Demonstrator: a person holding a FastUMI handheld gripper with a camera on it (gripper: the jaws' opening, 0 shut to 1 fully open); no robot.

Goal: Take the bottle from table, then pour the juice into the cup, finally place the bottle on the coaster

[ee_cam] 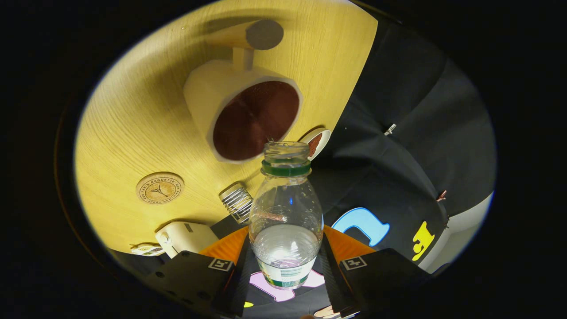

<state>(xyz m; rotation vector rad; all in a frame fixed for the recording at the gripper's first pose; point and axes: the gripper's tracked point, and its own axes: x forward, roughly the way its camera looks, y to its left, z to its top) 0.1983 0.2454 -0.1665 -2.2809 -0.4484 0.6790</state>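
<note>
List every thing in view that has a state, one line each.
bottle: uncapped, held off the table, partly filled with clear liquid, mouth near the cup's rim
cup: standing on the table, dark inside
coaster: bare, on the table
tongs: shut on the bottle, one finger on each side

The light wooden table [133, 124], running across the upper left of the frame, carries a cream cup [241, 113] with dark interior, a round wooden coaster [159, 188] at lower left, a cream appliance [184, 237] near the bottom, and a small dish [316, 141] at its edge.
</note>
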